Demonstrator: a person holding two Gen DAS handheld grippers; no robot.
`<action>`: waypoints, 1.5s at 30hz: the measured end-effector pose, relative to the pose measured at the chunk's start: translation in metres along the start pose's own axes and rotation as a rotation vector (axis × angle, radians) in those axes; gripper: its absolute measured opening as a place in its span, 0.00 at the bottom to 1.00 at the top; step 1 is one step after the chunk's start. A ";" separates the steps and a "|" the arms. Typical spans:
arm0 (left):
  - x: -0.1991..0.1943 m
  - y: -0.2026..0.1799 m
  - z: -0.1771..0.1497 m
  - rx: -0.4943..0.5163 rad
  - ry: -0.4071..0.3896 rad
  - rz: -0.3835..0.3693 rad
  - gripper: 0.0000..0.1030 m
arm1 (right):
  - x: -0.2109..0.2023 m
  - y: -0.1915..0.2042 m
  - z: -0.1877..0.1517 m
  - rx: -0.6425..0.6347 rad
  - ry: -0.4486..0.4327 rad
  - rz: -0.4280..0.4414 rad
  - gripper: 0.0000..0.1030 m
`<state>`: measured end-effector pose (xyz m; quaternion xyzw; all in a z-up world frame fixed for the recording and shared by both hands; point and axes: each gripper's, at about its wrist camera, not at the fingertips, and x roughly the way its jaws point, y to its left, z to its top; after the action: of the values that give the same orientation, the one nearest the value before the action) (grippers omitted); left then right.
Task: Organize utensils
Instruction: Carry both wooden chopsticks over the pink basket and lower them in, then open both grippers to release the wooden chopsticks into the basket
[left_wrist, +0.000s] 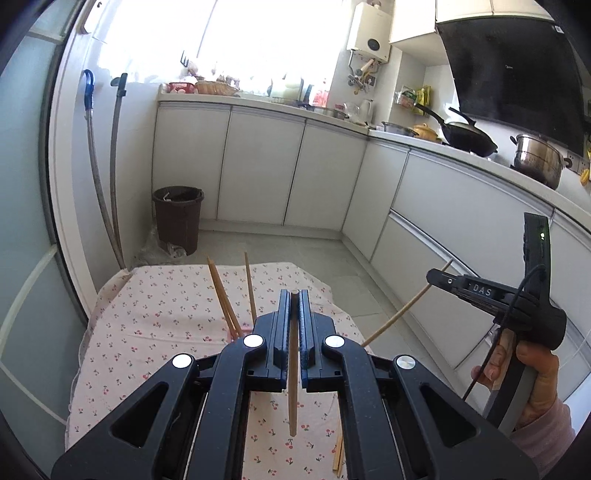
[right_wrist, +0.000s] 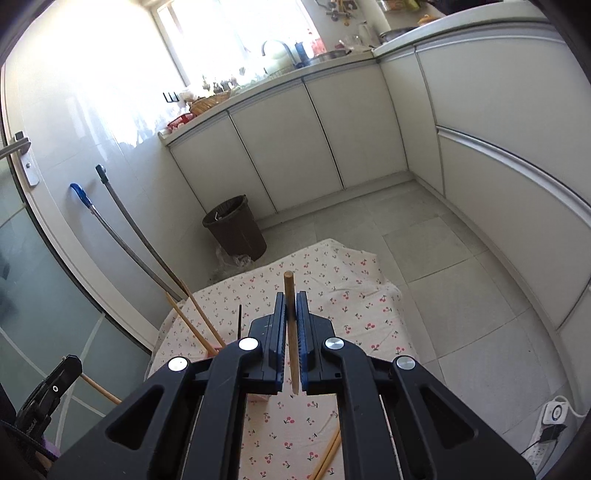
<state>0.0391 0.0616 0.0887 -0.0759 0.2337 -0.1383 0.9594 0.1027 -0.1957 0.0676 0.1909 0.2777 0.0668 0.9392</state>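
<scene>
My left gripper (left_wrist: 294, 295) is shut on a wooden chopstick (left_wrist: 293, 376) that hangs down between its jaws above the cherry-print cloth (left_wrist: 166, 317). My right gripper (right_wrist: 291, 297) is shut on another wooden chopstick (right_wrist: 291, 332), held upright. The right gripper (left_wrist: 436, 275) also shows in the left wrist view with its chopstick (left_wrist: 402, 314) slanting down. Several chopsticks (left_wrist: 225, 295) stand in a pink holder (left_wrist: 236, 334) mostly hidden behind my left gripper; they also show in the right wrist view (right_wrist: 199, 321). Two chopsticks (left_wrist: 338, 454) lie on the cloth; they also show in the right wrist view (right_wrist: 327, 458).
The small table is covered by the cloth (right_wrist: 351, 295) and stands on a tiled floor. A brown bin (left_wrist: 178, 218) stands by the white cabinets (left_wrist: 258, 166). Two mop handles (left_wrist: 107, 192) lean on the wall at left. A power strip (right_wrist: 550, 428) lies on the floor at right.
</scene>
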 end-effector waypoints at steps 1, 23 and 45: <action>-0.002 0.001 0.006 -0.004 -0.013 0.004 0.04 | -0.004 0.002 0.006 0.004 -0.014 0.009 0.05; 0.065 0.044 0.042 -0.143 -0.079 0.140 0.17 | -0.004 0.051 0.061 0.004 -0.130 0.164 0.06; 0.023 0.071 0.052 -0.274 -0.149 0.190 0.46 | 0.048 0.106 0.022 -0.119 -0.044 0.136 0.06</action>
<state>0.0995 0.1264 0.1094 -0.1936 0.1847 -0.0079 0.9635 0.1530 -0.0943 0.1032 0.1546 0.2388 0.1426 0.9480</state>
